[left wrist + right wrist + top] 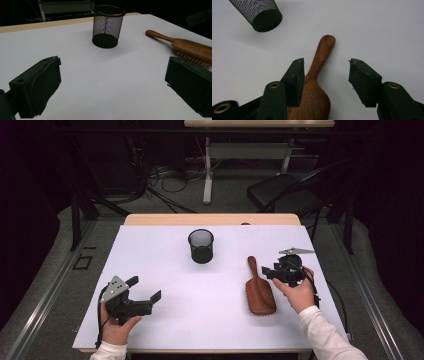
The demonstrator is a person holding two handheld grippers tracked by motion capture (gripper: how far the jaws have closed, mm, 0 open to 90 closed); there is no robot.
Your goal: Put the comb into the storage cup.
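Mesh cup near wooden brush, w/ gap.

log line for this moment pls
right gripper: open, fingers straddling brush handle | hairbrush: flat on table | mesh cup: upright | left gripper: open, empty

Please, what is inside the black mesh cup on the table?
Through the mesh cup nothing shows inside; its dark solid bottom looks bare. The high view looks partly into its mouth, but shadow hides the bottom there.

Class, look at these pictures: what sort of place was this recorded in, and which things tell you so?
Probably a lab or workshop set up for recording: a table under a white sheet, loose cables on the floor behind, and a spare desk.
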